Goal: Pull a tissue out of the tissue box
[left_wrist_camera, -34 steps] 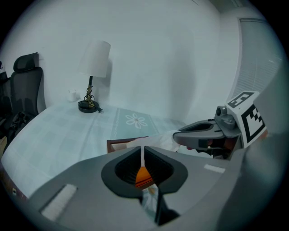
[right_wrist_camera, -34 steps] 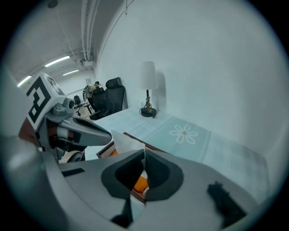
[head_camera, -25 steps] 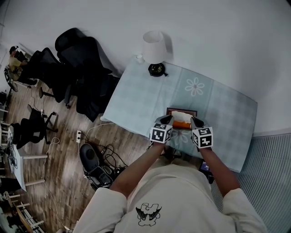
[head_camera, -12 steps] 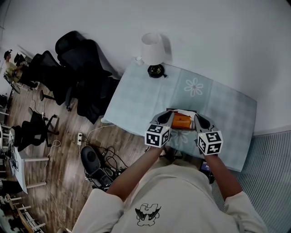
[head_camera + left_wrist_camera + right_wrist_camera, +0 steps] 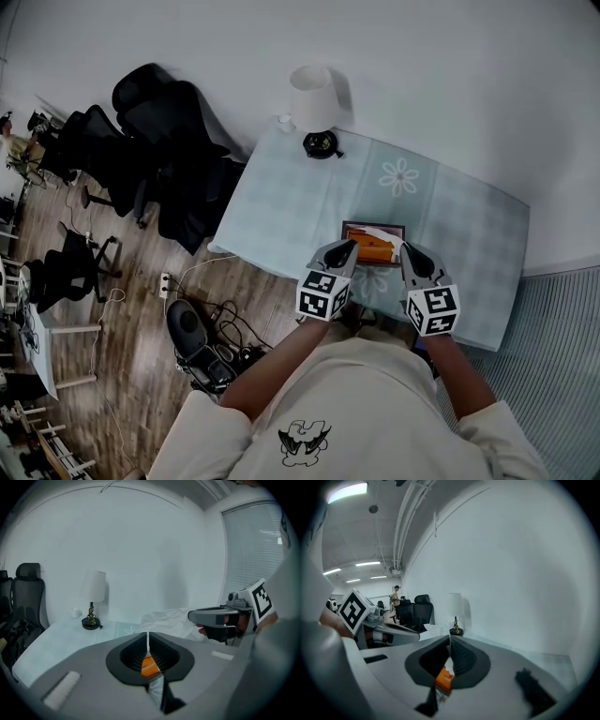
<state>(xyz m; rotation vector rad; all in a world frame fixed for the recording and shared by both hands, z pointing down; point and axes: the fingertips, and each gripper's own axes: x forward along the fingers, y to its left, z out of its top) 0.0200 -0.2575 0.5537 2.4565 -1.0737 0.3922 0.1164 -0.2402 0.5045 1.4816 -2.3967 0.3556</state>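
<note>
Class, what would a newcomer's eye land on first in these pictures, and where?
The orange tissue box stands out near the person's edge of the pale table, flanked by the left gripper and right gripper, with a white tissue spanning between them. Next come the white lamp at the far corner and the black chairs beside it on the wooden floor.

Left gripper (image 5: 347, 246) and right gripper (image 5: 409, 249) raised off tissue box (image 5: 370, 250), drawn back, spread wider apart. Tissue (image 5: 386, 234) lifted clear of box top, shifted toward right gripper; orange top uncovered.
</note>
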